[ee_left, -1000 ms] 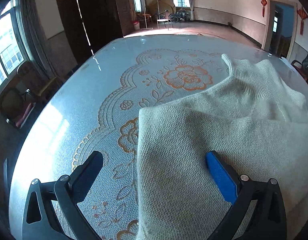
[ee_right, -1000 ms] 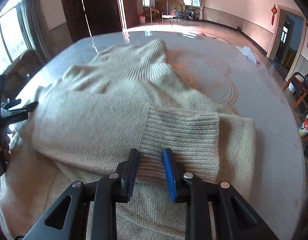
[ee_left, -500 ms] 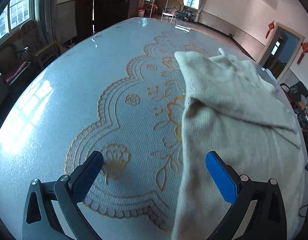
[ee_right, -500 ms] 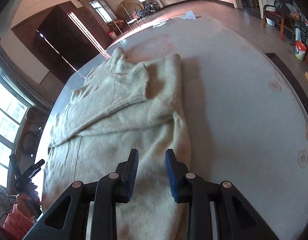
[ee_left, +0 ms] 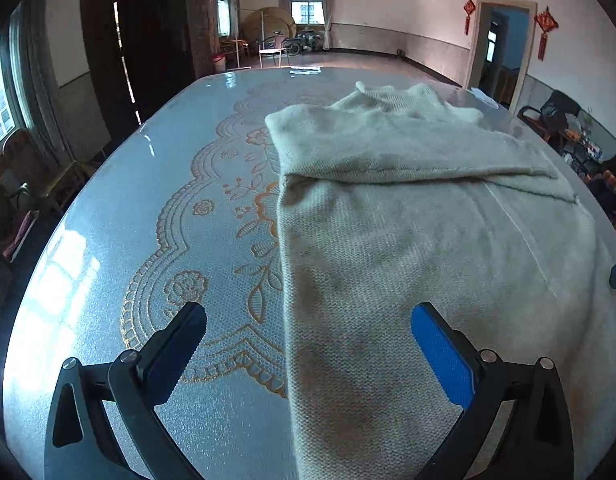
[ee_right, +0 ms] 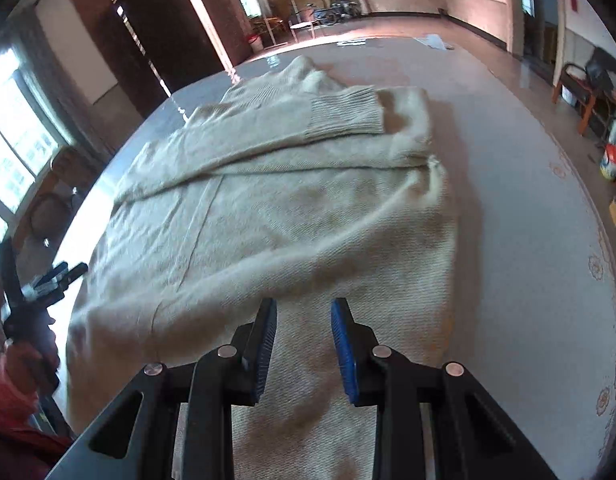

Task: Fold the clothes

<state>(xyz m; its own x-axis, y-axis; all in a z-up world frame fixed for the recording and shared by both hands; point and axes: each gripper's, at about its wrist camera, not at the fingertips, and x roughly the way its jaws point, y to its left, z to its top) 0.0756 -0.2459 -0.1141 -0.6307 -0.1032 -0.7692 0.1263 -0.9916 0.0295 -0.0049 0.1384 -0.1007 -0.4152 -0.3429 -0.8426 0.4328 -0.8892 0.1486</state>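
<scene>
Now both our grippers stand back over the near end of the cream sweater [ee_left: 408, 248], where a second ago they sat up by its shoulders and the right one pinched the ribbed cuff [ee_right: 344, 114]. That cuff now lies let go across the chest, with both sleeves crossed over the body, so we judge the sleeve folds done and the lengthwise fold next. Our left gripper [ee_left: 308, 344] has its jaws spread wide, straddling the sweater's left edge with nothing gripped; one finger hangs over the bare patterned surface [ee_left: 155, 208], the other over the knit. Our right gripper [ee_right: 303, 344] has just been opening its jaws a little; they stand narrowly apart above the knit near the hem, and no cloth is pinched between them. The sweater lies flat on the surface, its long axis running away from us, collar [ee_left: 392, 92] at the far end and hem nearest the cameras. From the right wrist view it sits left of the surface's middle, with open surface to its right.
</scene>
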